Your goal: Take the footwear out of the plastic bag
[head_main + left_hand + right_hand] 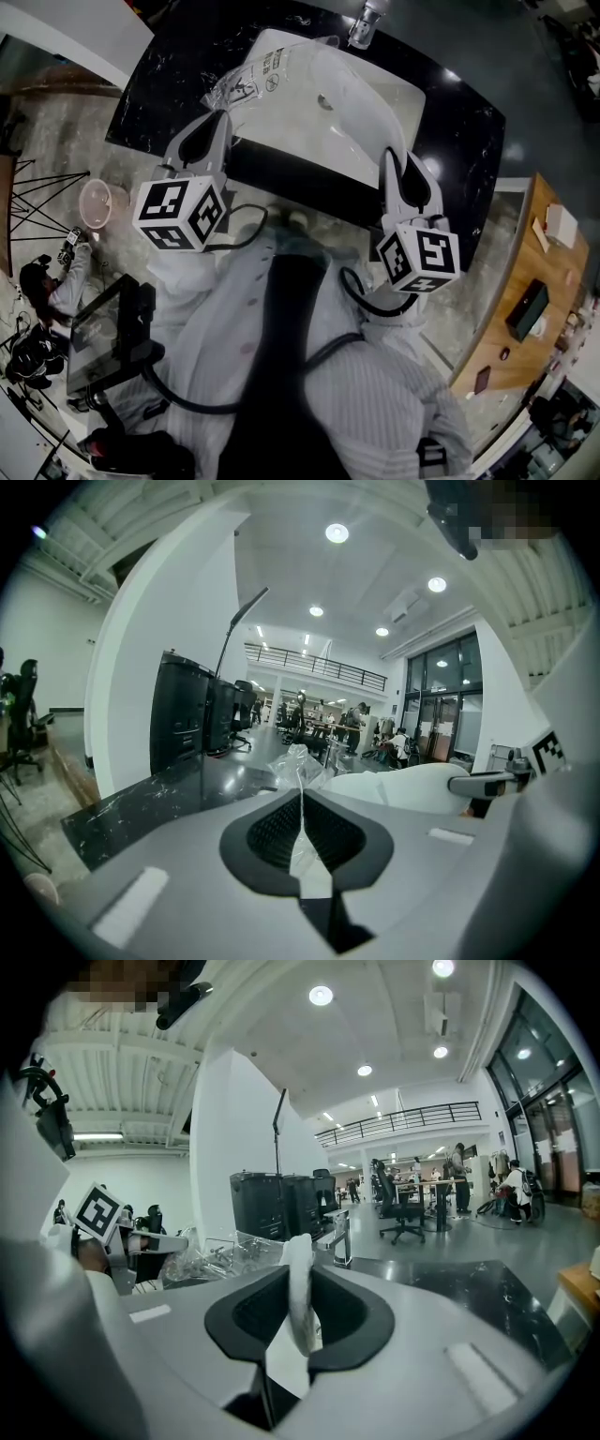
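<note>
Footwear (342, 117) is white and lies across the black marble table (164, 84) at 12 o'clock from the person. The crinkly clear plastic bag (246, 82) is bunched over its 10 o'clock end. From the head view I honestly can't tell how much of it is still inside the film.

The left gripper (217, 120) has its jaws pinched tight on a thin fold of the bag, with the plastic squeezed flat between the pads. The right gripper (392, 157), over at 2 o'clock, has its jaws clamped on the footwear's white edge, so each end is held.

Around it, a clear container (366, 23) stands on the table at 12 o'clock, just past the footwear. A pink bowl (94, 202) sits on the floor at 9 o'clock, and a wooden desk (530, 309) with small stuff on it is at 3 o'clock. The person's own light sleeves and dangling cables fill the near side.
</note>
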A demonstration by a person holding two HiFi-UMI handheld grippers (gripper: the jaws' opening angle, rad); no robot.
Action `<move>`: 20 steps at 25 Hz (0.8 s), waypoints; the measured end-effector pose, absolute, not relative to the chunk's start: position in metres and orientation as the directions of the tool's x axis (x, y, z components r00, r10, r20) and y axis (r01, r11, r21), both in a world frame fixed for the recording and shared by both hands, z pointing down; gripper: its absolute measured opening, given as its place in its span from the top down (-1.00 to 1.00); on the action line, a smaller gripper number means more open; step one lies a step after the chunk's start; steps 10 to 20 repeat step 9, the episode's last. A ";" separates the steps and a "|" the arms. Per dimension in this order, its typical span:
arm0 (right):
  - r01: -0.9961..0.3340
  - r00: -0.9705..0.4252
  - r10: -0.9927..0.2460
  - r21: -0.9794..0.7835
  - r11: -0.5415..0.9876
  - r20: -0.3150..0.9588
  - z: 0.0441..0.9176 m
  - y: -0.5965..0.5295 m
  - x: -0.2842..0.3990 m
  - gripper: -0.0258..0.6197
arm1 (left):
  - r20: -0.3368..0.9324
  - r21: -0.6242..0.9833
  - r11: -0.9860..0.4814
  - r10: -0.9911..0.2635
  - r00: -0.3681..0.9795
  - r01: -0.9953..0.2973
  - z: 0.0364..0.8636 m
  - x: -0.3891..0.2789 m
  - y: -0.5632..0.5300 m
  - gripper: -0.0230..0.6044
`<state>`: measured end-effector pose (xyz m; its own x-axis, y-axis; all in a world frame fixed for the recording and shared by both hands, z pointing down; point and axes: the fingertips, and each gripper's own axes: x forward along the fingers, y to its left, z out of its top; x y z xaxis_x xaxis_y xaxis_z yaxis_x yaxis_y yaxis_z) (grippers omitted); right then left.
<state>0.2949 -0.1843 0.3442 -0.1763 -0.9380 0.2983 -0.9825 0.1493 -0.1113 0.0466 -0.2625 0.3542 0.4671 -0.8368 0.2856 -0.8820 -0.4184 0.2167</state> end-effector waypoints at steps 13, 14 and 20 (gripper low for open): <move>-0.979 -0.187 -0.930 -0.133 0.152 0.316 0.349 -0.182 0.295 0.67 | 0.302 0.225 -0.422 -0.827 0.474 -0.878 0.357 0.045 -0.261 0.90; -0.979 -0.187 -0.930 -0.133 0.152 0.316 0.349 -0.182 0.295 0.67 | 0.302 0.225 -0.422 -0.827 0.474 -0.878 0.357 0.045 -0.261 0.90; -0.979 -0.187 -0.930 -0.133 0.152 0.316 0.349 -0.182 0.295 0.67 | 0.302 0.225 -0.422 -0.827 0.474 -0.878 0.357 0.045 -0.261 0.90</move>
